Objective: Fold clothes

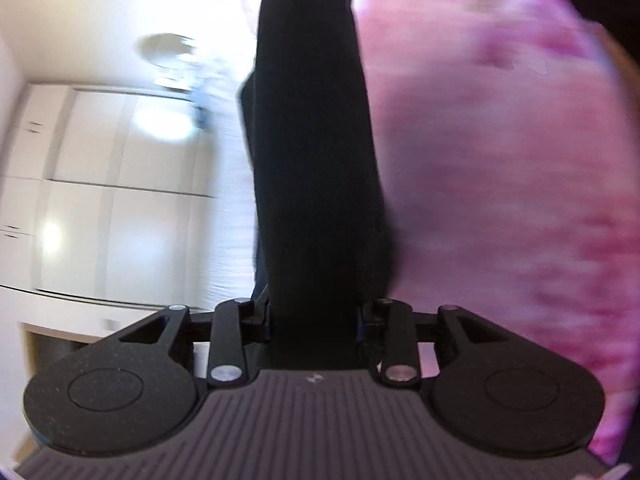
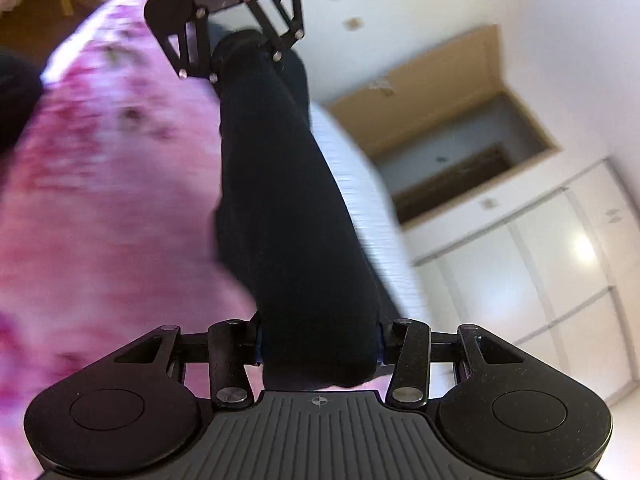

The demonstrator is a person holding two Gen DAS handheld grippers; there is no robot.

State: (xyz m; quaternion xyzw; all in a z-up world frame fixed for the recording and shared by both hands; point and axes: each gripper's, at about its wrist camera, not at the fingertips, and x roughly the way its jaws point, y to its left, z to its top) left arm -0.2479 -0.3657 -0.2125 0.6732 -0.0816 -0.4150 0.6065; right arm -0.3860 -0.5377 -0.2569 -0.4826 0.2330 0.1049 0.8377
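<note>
Your garment point(image 1: 312, 160) reads solid black in both wrist views, no print visible, with a hint of blue at the pinch point by your right gripper point(image 2: 318, 344). Both gripper bodies are matte black with silver pins and grey ribbed bases. Your bedcover point(image 1: 500, 200) is pink with darker magenta blotches, blurred. Cabinets point(image 1: 100, 184) are glossy white, walls white. The recess point(image 2: 460, 152) has a tan frame and grey inside.

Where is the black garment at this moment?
The black garment is stretched between the two grippers: the right gripper clamps one end and the left gripper the other, with the pink patterned fabric beside it.
</note>
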